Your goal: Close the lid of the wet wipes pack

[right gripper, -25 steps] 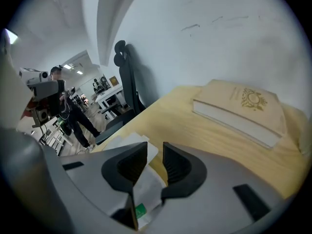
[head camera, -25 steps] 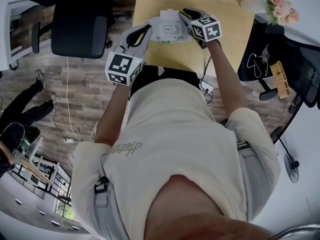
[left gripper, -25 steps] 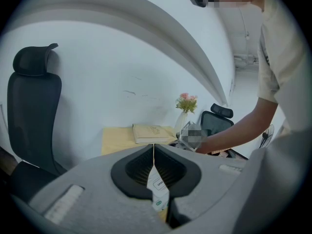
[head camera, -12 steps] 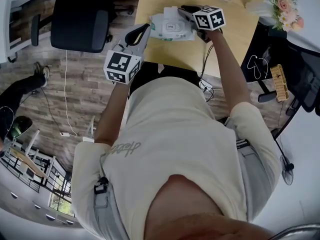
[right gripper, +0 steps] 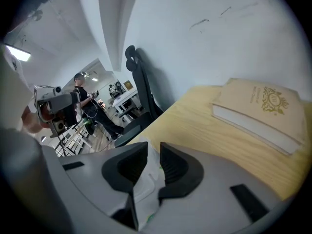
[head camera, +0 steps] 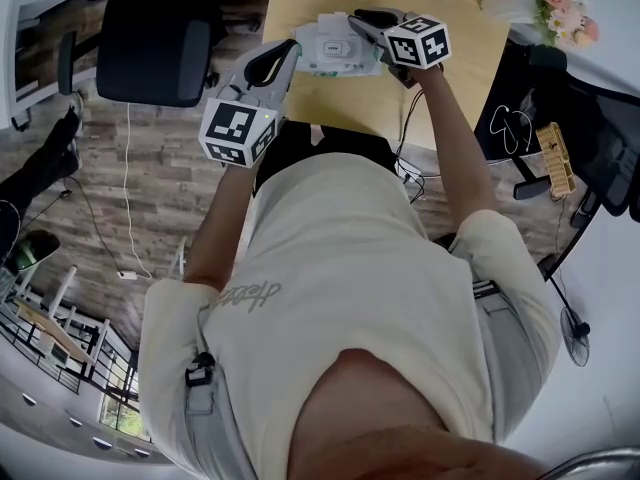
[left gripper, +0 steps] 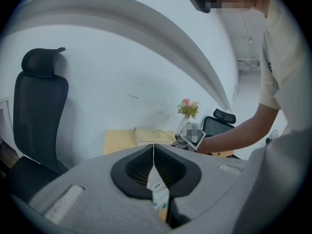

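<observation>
Since half a second ago the wet wipes pack [head camera: 332, 50] has turned slightly back toward level and drifted a little left. It sits at the near left part of the wooden counter [head camera: 455, 73], top face up, long axis running left to right between both claws. The left claw [left gripper: 153, 152] is pressed together on the thin seam at the pack's left end. The right claw [right gripper: 153, 162] is nearly closed, pinching the pack's right end. The lid [head camera: 338, 46] lies flat on top. A book [right gripper: 263, 108] rests farther back on the counter.
</observation>
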Tool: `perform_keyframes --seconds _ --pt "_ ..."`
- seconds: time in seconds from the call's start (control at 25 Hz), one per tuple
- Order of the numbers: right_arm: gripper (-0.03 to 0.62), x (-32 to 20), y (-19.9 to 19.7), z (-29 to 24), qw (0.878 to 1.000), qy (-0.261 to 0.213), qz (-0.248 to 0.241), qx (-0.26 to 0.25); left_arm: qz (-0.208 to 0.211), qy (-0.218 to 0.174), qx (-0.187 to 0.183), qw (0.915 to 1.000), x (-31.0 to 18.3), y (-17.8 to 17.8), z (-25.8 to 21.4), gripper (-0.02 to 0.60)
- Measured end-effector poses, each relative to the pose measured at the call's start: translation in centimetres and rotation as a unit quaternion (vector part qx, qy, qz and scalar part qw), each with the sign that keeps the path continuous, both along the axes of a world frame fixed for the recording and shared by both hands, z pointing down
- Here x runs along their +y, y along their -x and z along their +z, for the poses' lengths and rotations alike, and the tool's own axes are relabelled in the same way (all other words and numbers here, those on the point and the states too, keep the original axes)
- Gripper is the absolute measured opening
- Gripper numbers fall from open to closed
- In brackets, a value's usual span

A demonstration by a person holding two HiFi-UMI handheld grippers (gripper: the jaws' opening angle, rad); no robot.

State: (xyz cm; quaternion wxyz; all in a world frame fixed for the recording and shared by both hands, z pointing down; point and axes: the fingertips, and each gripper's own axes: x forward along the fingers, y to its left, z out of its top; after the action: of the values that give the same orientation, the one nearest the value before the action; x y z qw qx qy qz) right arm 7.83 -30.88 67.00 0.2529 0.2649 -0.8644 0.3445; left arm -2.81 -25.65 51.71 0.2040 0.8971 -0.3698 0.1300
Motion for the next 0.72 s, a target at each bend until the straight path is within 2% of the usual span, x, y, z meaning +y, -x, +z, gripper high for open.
perform_keyframes --seconds 0.28,0.72 --pt "0.079 3.5 0.6 -2.3 0.999 -0.026 -0.006 -0.026 0.011 -0.019 0.004 0.9997 1.9 -0.6 -1.3 0.017" --pt "0.079 9.0 0.3 -0.9 1.000 0.005 -0.005 -0.003 0.029 -0.022 -0.001 0.9993 4.1 -0.8 -2.3 0.017"
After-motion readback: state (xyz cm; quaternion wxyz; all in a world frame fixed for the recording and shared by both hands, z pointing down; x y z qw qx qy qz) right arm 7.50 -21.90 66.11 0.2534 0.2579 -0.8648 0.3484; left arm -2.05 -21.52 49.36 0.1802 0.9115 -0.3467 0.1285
